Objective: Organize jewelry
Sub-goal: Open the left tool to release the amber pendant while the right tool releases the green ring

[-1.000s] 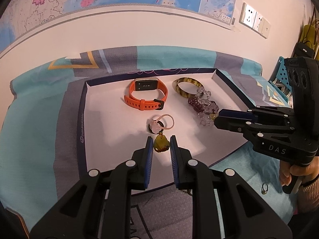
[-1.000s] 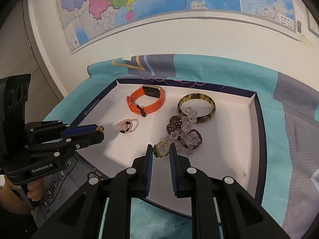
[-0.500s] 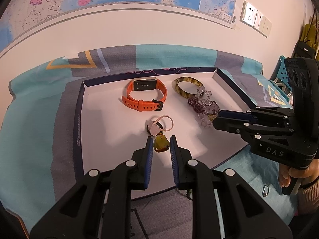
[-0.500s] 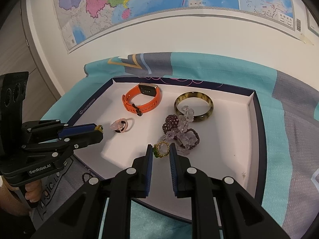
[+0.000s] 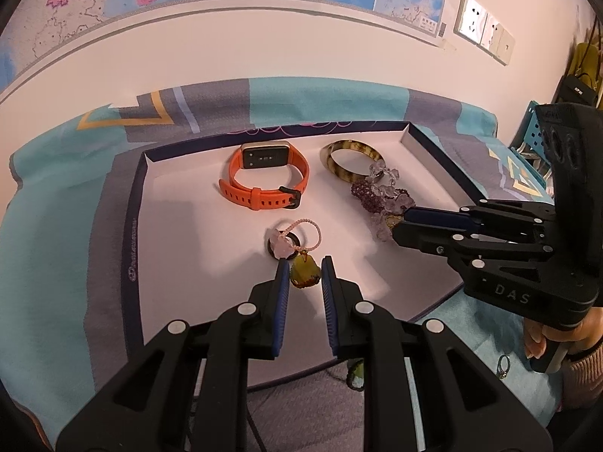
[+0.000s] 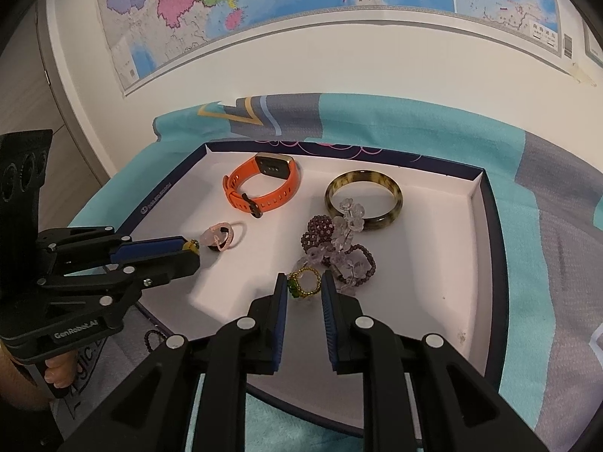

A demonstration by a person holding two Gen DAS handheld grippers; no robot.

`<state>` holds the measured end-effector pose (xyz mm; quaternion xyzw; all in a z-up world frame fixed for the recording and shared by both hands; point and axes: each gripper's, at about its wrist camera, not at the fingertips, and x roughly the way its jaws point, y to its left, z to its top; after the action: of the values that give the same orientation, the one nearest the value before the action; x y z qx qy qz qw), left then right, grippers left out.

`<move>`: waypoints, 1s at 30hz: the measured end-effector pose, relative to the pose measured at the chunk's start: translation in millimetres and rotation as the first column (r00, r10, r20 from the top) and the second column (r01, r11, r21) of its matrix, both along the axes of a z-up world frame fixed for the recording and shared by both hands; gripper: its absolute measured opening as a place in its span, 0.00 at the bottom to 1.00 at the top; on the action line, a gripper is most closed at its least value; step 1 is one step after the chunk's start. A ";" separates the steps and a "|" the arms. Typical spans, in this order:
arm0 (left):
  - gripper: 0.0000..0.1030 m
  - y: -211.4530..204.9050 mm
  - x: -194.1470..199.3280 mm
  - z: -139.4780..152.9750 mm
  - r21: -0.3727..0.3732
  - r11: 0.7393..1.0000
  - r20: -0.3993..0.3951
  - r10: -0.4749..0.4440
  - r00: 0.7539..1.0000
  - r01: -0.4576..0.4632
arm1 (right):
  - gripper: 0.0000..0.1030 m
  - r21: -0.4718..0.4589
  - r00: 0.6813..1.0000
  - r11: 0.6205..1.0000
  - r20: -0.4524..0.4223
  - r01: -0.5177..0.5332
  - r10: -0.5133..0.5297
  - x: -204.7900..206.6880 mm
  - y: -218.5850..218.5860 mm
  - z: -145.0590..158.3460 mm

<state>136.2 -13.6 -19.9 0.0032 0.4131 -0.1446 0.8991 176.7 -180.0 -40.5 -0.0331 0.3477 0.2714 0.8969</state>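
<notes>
A white tray point(image 5: 188, 233) with a dark blue rim holds an orange watch point(image 5: 264, 180), a brown bangle point(image 5: 352, 164), purple and clear bead bracelets point(image 5: 384, 196) and a pink ring piece point(image 5: 288, 239). My left gripper point(image 5: 305, 275) is shut on a yellow-amber pendant point(image 5: 304, 273) just above the tray, next to the pink ring piece. My right gripper point(image 6: 304, 288) is shut on a green and gold beaded ring point(image 6: 303, 282) beside the purple bracelets point(image 6: 339, 248). Each gripper shows in the other's view, the right point(image 5: 399, 226) and the left point(image 6: 194, 248).
The tray sits on a teal and grey cloth point(image 5: 56, 245) against a white wall with a map. A small ring point(image 5: 503, 365) and a dark bead item point(image 5: 356, 373) lie on the cloth in front of the tray. Another bead bracelet point(image 6: 152, 339) lies by the tray's left rim.
Both grippers have drifted a little over the tray with their pieces still held. The left one's pendant now hangs closer to the pink ring piece.
</notes>
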 end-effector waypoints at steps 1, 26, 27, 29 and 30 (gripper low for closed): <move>0.17 -0.5 1.5 -1.4 0.002 1.000 -0.003 0.001 1.000 -0.001 | 0.17 -0.001 1.000 1.000 0.001 0.001 -0.001 0.0 -0.1 0.0; 0.40 29.3 -56.0 25.0 -0.008 0.999 0.122 0.040 0.992 -0.039 | 0.34 0.055 0.999 0.998 0.036 0.009 -0.011 -30.8 -18.6 14.4; 0.41 30.3 -62.6 25.2 -0.011 1.000 0.124 0.030 0.992 -0.029 | 0.35 0.058 0.999 0.998 0.036 0.006 -0.008 -34.2 -20.3 15.2; 0.42 29.9 -73.8 24.3 -0.011 1.000 0.125 0.011 0.992 -0.010 | 0.38 0.066 0.999 0.998 0.040 0.000 -0.003 -41.3 -23.8 16.7; 0.43 28.8 -77.4 23.4 -0.011 1.000 0.124 0.001 0.992 0.000 | 0.39 0.068 0.999 0.998 0.042 -0.003 0.000 -45.2 -25.1 16.7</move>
<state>58.8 15.2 3.5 0.0072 0.3555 -0.1461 0.9231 131.6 -205.0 -23.9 -0.0084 0.3193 0.2831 0.9043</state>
